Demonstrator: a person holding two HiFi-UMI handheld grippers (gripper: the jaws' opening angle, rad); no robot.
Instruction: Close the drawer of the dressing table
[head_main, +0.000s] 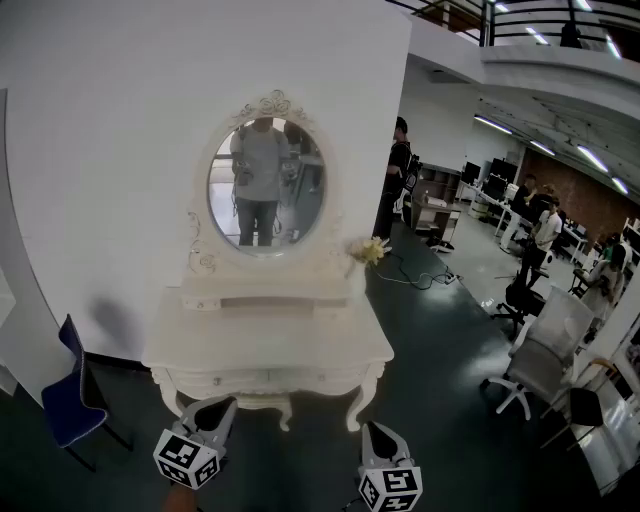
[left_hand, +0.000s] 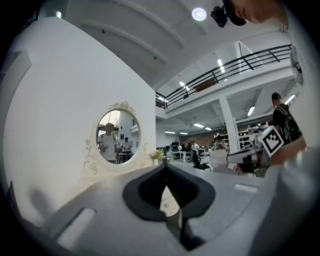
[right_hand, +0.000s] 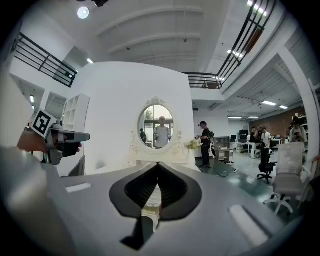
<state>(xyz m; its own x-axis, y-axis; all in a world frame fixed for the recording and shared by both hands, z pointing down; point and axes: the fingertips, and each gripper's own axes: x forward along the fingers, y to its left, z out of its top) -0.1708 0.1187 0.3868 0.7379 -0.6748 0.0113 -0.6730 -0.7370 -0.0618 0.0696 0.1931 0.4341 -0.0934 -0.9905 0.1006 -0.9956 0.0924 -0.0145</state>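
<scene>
step: approach; neither gripper touched the dressing table
left gripper: jaws together, empty
right gripper: jaws together, empty
drawer: ahead of both jaws, well apart
next: probably advance, then push its front inward

A blue chair stands against the white wall at the left, and a white office chair sits well off to the right. Farther back, a person in black stands beside that wall.
</scene>
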